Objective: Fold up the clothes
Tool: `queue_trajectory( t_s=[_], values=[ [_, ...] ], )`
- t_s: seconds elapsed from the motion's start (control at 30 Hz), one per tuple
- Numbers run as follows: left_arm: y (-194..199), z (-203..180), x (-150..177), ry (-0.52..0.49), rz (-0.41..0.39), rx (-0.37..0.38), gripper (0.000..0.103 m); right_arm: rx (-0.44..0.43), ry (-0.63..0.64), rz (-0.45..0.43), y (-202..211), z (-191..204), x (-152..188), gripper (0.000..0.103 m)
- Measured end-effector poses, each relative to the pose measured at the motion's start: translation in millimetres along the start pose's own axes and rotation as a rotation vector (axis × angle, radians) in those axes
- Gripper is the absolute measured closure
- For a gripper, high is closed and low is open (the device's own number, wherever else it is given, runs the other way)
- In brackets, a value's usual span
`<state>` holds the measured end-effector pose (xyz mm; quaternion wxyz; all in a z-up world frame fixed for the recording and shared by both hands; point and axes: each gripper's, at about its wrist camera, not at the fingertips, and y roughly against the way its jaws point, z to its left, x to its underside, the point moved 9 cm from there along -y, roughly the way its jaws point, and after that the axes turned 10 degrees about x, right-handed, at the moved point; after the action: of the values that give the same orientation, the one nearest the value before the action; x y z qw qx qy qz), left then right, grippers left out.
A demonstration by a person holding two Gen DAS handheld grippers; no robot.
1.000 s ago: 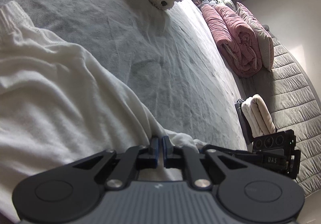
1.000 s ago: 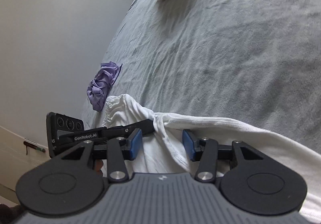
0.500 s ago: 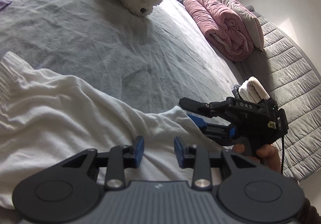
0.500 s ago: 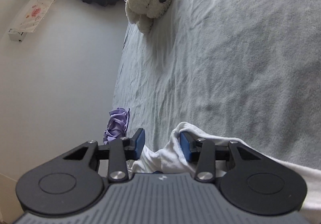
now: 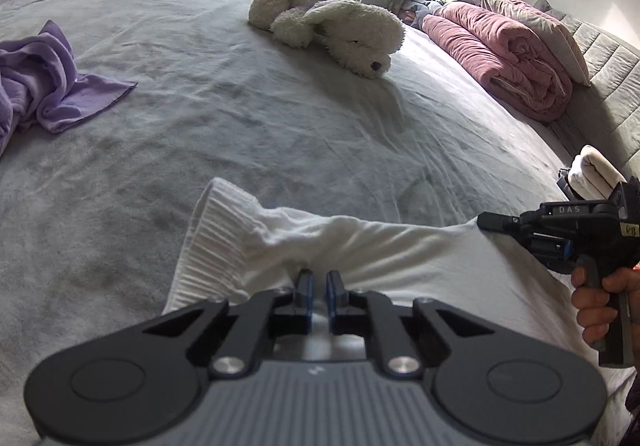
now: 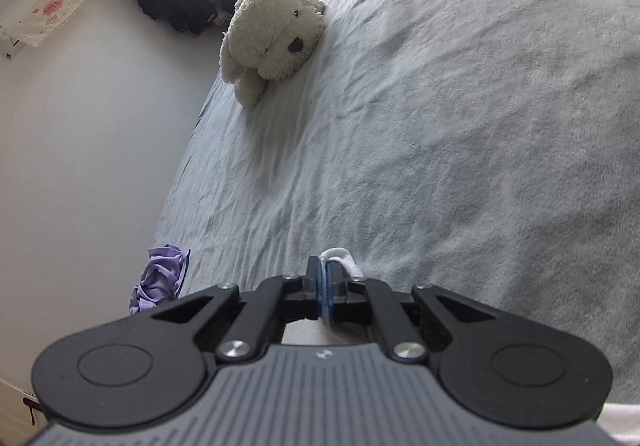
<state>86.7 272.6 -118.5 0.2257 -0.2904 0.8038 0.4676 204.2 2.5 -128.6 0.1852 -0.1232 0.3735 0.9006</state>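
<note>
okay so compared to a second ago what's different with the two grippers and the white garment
The right gripper, open around the white garment a second ago, has shut on a fold of its edge. The left gripper let go, shifted along the cloth and is closing on a new bunch near the ribbed band. The plush dog and purple cloth stayed put.

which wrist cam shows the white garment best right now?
Left wrist: the white garment spreads across the foreground, ribbed cuff visible. Right wrist shows only a pinched white fold at its closed pads, plus a sliver at the lower-right edge.
</note>
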Motion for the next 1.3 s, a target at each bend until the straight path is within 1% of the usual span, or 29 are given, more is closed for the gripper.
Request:
queue_trajectory(
  t_s=[0.03, 0.07, 0.1, 0.13, 0.17, 0.27, 0.33, 0.4, 0.43, 0.47, 0.6, 0.73, 0.83, 1.0, 1.1, 1.23, 1.3],
  values=[
    [2, 0, 0, 0.016, -0.002, 0.02, 0.091, -0.002, 0.003, -0.003, 0, -1, 0, 0.098],
    [5, 0, -1, 0.03, -0.007, 0.036, 0.085, -0.005, 0.005, -0.001, 1, -2, 1, 0.098],
    [6, -1, -2, 0.031, -0.017, 0.039, 0.076, -0.008, 0.006, 0.0, 1, -2, 3, 0.098],
    [8, -1, -4, 0.017, -0.03, 0.028, 0.071, -0.012, 0.006, 0.004, 3, -3, 4, 0.097],
    [9, -2, -6, 0.004, -0.043, 0.016, 0.067, -0.02, 0.005, 0.01, 6, -3, 6, 0.092],
    [12, -2, -10, -0.032, -0.078, -0.017, 0.067, -0.019, 0.042, 0.005, 10, 2, 7, 0.091],
    [10, 1, -11, -0.022, -0.08, -0.023, 0.067, -0.004, 0.063, -0.011, 15, 4, 5, 0.086],
    [9, 1, -11, -0.019, -0.082, -0.025, 0.068, 0.004, 0.076, -0.031, 22, 4, 3, 0.076],
    [9, 0, -12, -0.025, -0.085, -0.027, 0.068, 0.017, 0.091, -0.048, 28, 4, 1, 0.064],
    [10, -3, -12, -0.034, -0.089, -0.029, 0.067, 0.032, 0.11, -0.062, 33, 4, 1, 0.061],
    [8, -22, -13, -0.077, -0.095, -0.001, 0.067, 0.108, 0.225, -0.111, 57, 7, 5, 0.061],
    [-6, -54, -14, -0.163, -0.078, 0.031, 0.063, 0.198, 0.33, -0.147, 83, 2, 13, 0.061],
    [-23, -80, -14, -0.229, -0.064, 0.072, 0.058, 0.225, 0.344, -0.162, 102, -15, 17, 0.061],
    [-58, -109, -11, -0.258, -0.021, 0.132, 0.055, 0.262, 0.378, -0.163, 121, -40, 18, 0.061],
    [-75, -116, -9, -0.285, -0.007, 0.124, 0.055, 0.289, 0.473, -0.15, 130, -48, 26, 0.061],
    [-94, -117, -10, -0.282, 0.003, 0.102, 0.055, 0.33, 0.591, -0.126, 136, -61, 39, 0.061],
    [-98, -119, -12, -0.286, -0.002, 0.105, 0.055, 0.356, 0.634, -0.123, 138, -68, 43, 0.061]
  ],
)
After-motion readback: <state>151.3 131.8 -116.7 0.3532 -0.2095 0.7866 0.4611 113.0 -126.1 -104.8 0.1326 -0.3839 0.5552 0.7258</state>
